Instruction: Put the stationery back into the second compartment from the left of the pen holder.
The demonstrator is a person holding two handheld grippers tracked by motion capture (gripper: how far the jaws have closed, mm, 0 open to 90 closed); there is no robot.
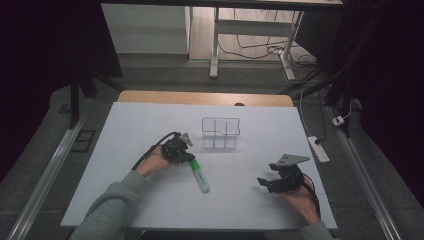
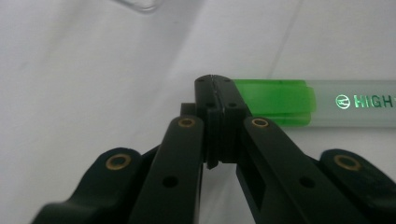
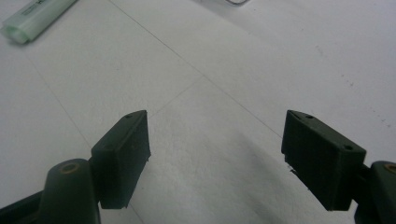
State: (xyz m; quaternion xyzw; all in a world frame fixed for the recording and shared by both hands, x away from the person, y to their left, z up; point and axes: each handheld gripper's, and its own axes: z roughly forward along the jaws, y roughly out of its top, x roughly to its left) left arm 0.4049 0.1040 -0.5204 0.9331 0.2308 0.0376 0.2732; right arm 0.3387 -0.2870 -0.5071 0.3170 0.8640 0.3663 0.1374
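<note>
Reading "HIGH…", perhaps cut off, highlighter (image 2: 327, 102) beside pressed-together left tongs (image 2: 212, 80); right tongs (image 3: 217, 144) spread.

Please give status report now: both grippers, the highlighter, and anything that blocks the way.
Left gripper shut, at highlighter green cap, nothing gripped. Right gripper open, empty. Highlighter flat on table. Way clear.

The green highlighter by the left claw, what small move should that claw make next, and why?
Probably open the left claw a little before trying to grasp. Its jaws are shut pad to pad with nothing between them, and the tips sit at the green cap end of the highlighter, which lies flat on the white table. Shut jaws cannot take hold of the pen.
</note>
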